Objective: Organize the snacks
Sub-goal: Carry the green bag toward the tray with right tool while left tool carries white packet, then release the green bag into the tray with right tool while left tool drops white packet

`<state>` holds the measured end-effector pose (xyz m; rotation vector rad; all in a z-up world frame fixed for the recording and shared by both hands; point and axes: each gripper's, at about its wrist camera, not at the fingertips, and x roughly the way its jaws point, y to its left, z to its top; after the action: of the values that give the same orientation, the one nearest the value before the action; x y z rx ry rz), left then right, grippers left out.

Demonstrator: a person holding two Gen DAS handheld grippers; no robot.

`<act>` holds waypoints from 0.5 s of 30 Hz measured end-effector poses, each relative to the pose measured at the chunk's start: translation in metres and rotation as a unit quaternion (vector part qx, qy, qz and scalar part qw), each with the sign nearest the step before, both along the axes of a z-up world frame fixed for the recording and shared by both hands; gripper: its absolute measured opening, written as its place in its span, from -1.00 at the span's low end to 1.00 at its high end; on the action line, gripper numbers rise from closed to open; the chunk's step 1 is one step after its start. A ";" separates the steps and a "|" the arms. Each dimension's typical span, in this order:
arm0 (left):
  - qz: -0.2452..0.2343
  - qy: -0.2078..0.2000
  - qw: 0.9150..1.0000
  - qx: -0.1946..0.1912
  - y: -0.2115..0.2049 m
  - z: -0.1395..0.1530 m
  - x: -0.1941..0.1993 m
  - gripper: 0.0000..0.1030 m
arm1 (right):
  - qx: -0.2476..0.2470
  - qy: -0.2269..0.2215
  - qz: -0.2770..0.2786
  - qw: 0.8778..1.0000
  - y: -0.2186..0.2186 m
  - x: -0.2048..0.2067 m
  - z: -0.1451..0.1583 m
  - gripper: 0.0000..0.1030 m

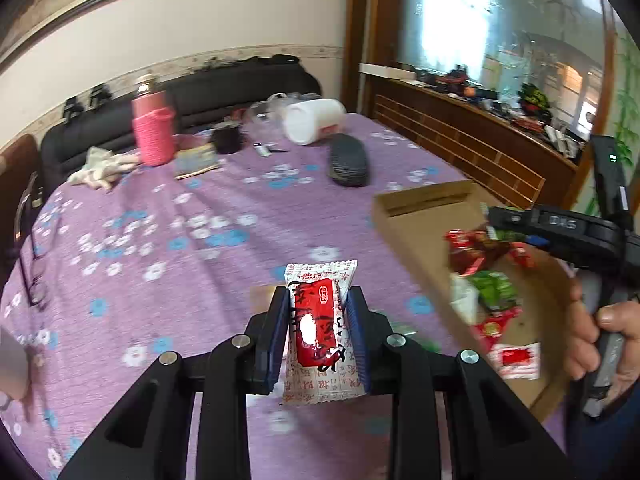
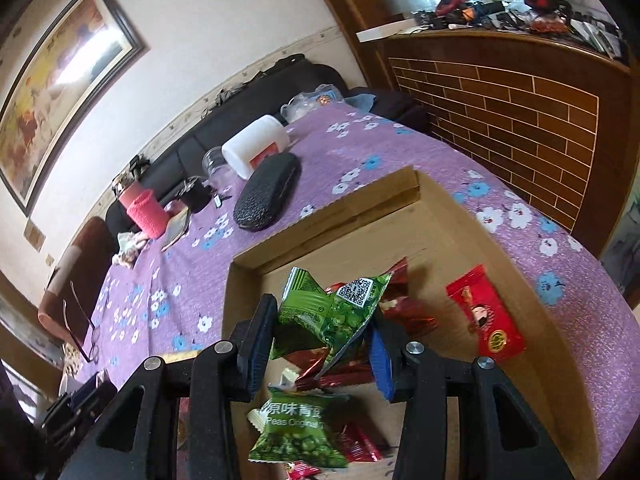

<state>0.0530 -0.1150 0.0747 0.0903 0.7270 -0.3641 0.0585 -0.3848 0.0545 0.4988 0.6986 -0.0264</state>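
The left claw (image 1: 318, 322) points forward and downward over the purple flowered bench (image 1: 168, 240), its blue pads closed narrowly on the sides of a white-and-red snack packet (image 1: 318, 332) that stands lengthwise between them, its top end poking out beyond the fingertips. To the right of this claw lies the cardboard box (image 1: 416, 232), with red and green packets inside it. At the far right of the left wrist view, a hand (image 1: 588, 332) grips the handle of the other tool above the box.

The right claw (image 2: 320, 332) tilts down over the open box (image 2: 332, 216), jaws about half open, pinching a crumpled green pea packet (image 2: 336, 312). Below it, inside the box, lies another green pea packet (image 2: 298, 432) among red wrappers; a red packet (image 2: 486, 316) lies to the right of the claw.
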 end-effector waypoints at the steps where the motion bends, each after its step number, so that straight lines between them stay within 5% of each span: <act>1: -0.009 0.002 1.000 -0.004 -0.010 0.002 -0.001 -0.46 | 0.002 0.000 -0.003 1.000 -0.002 0.000 0.000 -0.11; 15: -0.134 0.045 0.990 -0.018 -0.135 -0.020 -0.024 -0.46 | 0.024 0.019 -0.035 0.999 -0.034 -0.001 -0.002 -0.11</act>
<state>0.0288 -0.2499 0.0544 0.1384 0.7982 -0.6412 0.0572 -0.4183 0.0521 0.5699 0.7203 -0.0863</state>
